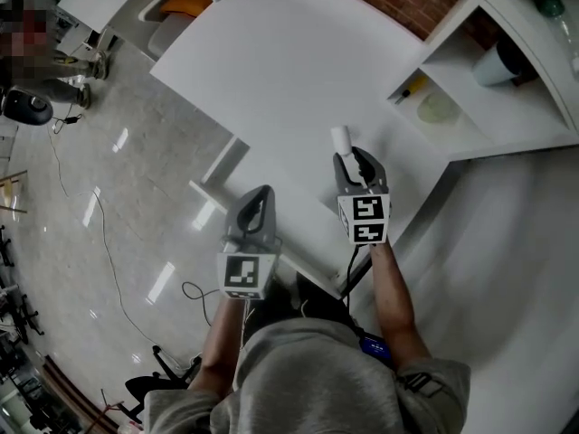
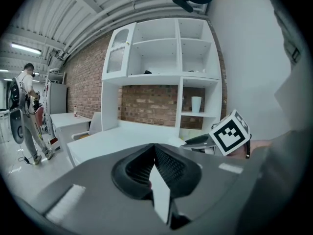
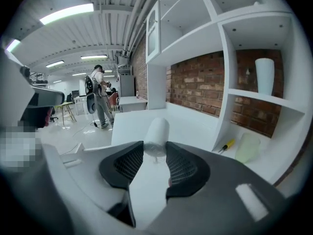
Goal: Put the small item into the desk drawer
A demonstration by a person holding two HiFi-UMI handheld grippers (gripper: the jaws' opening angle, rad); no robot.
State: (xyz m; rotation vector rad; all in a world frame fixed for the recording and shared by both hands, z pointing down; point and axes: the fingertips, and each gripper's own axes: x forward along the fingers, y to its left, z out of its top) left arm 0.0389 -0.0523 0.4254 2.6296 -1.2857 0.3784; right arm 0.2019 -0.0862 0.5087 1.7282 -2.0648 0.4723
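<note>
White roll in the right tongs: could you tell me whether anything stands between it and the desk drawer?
Nothing visible does. The right tongs grip the white roll by what looks like the open drawer; the shut left tongs hover alongside.

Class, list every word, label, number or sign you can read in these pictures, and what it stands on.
No readable words or numbers anywhere.
Cube on the left gripper: black-and-white square pattern, no letters.
Cube on the right gripper: the same.
</note>
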